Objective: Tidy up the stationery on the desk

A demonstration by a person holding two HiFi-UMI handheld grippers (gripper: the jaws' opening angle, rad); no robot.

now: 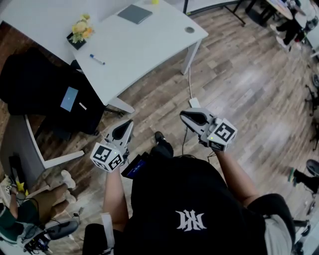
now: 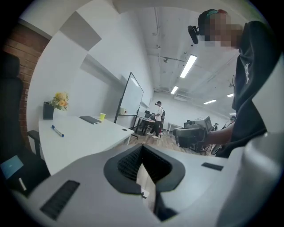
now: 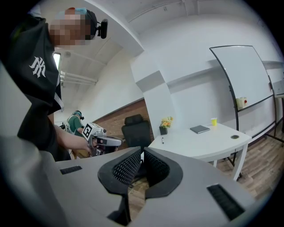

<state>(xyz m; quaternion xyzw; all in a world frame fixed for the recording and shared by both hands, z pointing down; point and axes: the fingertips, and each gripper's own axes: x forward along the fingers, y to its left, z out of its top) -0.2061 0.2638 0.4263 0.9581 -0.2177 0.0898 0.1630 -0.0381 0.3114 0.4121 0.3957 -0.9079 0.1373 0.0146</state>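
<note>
Two closed, empty: left claw (image 1: 130, 121), right claw (image 1: 182, 113); whiteboard (image 3: 244, 75) shows only in gripper views.

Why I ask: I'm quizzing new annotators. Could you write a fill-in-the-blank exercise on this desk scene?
1. The pen on the white desk has a ____ cap.
2. The grey notebook lies ____, not open.
3. The left gripper and right gripper, both shut and empty, hang over the wooden ____, not over the desk.
Missing words: blue; closed; floor.
</note>
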